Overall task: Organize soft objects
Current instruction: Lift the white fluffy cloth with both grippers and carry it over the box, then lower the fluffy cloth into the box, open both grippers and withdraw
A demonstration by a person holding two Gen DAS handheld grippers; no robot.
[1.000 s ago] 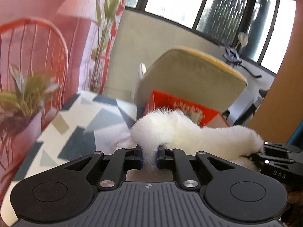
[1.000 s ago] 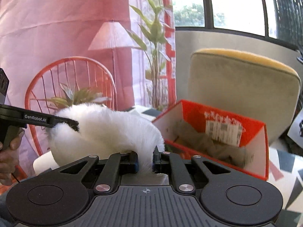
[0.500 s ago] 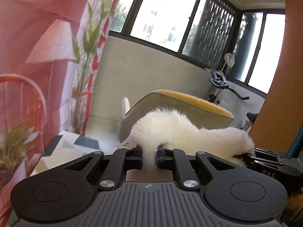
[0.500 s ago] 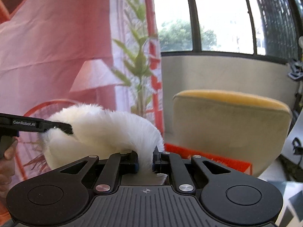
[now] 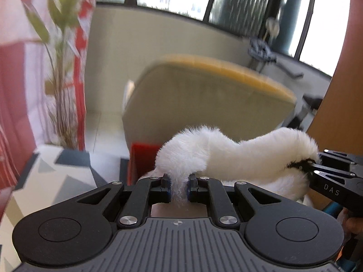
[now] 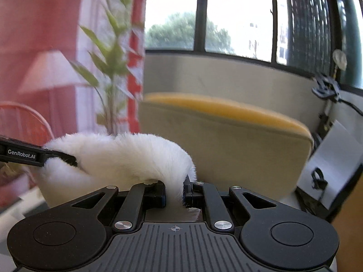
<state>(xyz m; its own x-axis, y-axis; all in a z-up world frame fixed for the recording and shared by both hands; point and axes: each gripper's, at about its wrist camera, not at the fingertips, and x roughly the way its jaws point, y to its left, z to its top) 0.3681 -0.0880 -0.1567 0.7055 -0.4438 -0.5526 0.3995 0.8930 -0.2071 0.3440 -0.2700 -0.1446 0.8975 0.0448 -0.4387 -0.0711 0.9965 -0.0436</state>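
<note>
Left gripper [image 5: 178, 187] clenched on one end of the white furry piece [image 5: 238, 154], blue-edged pads nearly together with a tuft of pile pinched between and poking out below; right gripper [image 6: 174, 193] clamped likewise on the other end of the same fur, fibres squeezed in the narrow gap and fanned out beneath. Fur strung between the two claws, arched up in a hump and held in the air above a red box [image 5: 141, 156] on a table with a grey and cream geometric cloth [image 5: 45, 181]. Seen from the left wrist: right gripper entering at the right edge, biting the far end of the fur, "DAS" printed in pale letters on its side. Seen from the right wrist: left gripper reaching in from the left edge, "GenRobot.AI" legible on its finger. Behind: beige chair with a yellow top edge [image 6: 226, 136]; motion-blurred plant [image 6: 111, 68] and pink curtain [image 6: 34, 22].
</note>
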